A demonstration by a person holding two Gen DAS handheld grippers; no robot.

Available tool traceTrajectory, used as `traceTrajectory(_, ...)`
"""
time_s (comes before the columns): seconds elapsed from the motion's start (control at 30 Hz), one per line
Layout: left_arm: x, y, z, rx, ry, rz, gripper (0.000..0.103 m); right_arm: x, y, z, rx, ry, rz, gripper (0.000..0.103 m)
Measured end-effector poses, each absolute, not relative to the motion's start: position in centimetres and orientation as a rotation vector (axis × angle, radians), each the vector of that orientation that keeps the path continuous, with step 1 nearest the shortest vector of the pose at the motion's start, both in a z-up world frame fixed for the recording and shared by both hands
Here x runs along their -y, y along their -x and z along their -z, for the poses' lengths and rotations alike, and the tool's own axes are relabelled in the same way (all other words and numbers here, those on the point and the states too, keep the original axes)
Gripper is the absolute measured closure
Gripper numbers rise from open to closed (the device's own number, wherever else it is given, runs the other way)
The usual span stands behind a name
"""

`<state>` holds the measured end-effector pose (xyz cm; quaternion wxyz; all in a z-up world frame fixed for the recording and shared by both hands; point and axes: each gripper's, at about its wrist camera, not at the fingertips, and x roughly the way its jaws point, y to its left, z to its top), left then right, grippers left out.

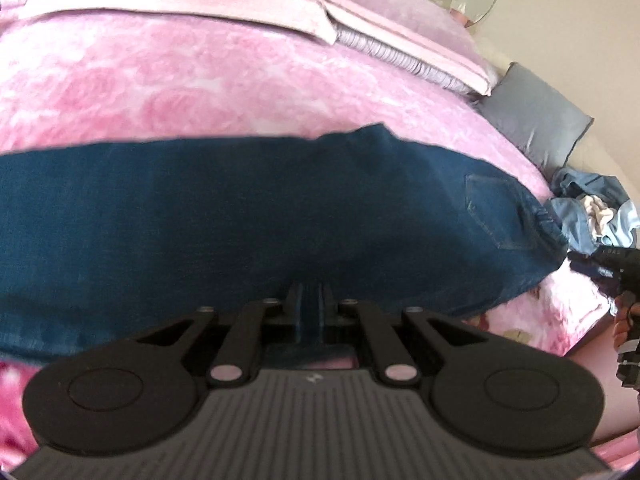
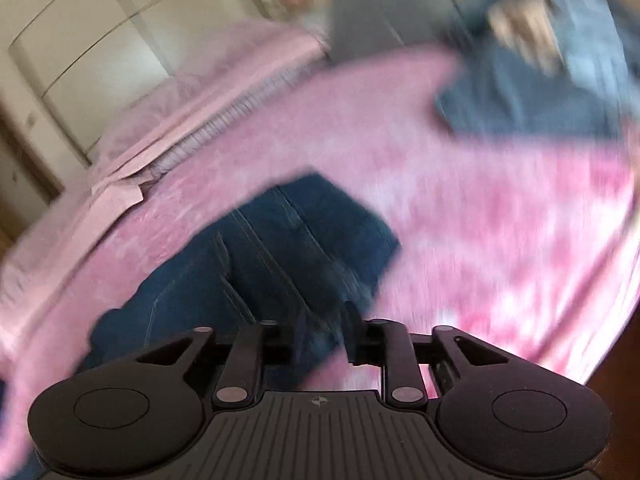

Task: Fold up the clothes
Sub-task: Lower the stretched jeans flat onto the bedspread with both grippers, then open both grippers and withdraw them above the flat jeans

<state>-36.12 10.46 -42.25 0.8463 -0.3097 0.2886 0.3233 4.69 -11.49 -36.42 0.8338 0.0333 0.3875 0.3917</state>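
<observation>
- The dark blue jeans (image 1: 240, 216) lie stretched across the pink flowered bedspread (image 1: 180, 80), back pocket (image 1: 492, 212) facing up.
- The left gripper (image 1: 310, 300) has its jaws pressed together, pinching the near edge of the jeans.
- The right gripper (image 2: 320, 336) sits over the waist end of the jeans (image 2: 272, 248); its jaws stand partly apart with denim between them, but the blur hides whether they press on it.
- Two pale pink pillows (image 1: 360, 12) lie at the head of the bed, a grey cushion (image 1: 536, 112) beside them.
- A heap of light blue clothes (image 1: 596, 204) lies near the bed's edge.
</observation>
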Motion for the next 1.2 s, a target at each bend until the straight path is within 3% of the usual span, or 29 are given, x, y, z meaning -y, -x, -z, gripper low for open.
traceTrajectory(0.13, -11.6, 33.2, 42.4, -0.599, 0.625, -0.673, 0.094, 6.5, -1.4, 36.2, -0.669, 0.174, -0.931, 0.062)
traceTrajectory(0.27, -10.0, 32.8, 44.3, -0.633, 0.570, -0.691, 0.094, 3.7, 1.9, 40.7, -0.629, 0.475, -0.977, 0.061)
traceTrajectory(0.33, -8.6, 34.0, 45.1, -0.622, 0.549, -0.699, 0.093, 6.0, 3.0, 42.8, -0.559, 0.473, -1.002, 0.062)
traceTrajectory(0.53, -7.1, 37.1, 43.8, -0.570, 0.581, -0.762, 0.097, 7.5, 3.9, 41.3, -0.570, 0.464, -0.983, 0.061)
traceTrajectory(0.63, -6.7, 36.3, 42.7, -0.537, 0.532, -0.789, 0.090, 6.9, 6.2, 39.1, -0.545, 0.379, -1.064, 0.061)
traceTrajectory(0.77, -6.4, 34.5, 44.0, -0.668, 0.540, -0.871, 0.089, 4.1, 11.6, 41.2, -0.589, 0.474, -1.194, 0.061)
traceTrajectory(0.87, -4.5, 34.3, 43.8, -0.677, 0.469, -0.911, 0.089, 4.7, 14.8, 43.4, -0.509, 0.551, -1.131, 0.062)
traceTrajectory(1.1, -2.0, 36.2, 39.5, -0.710, 0.521, -0.974, 0.087, 7.4, 14.2, 40.0, -0.641, 0.465, -1.105, 0.061)
traceTrajectory(1.2, -0.2, 37.3, 37.1, -0.695, 0.480, -1.003, 0.078, 9.0, 13.6, 37.5, -0.675, 0.377, -1.087, 0.061)
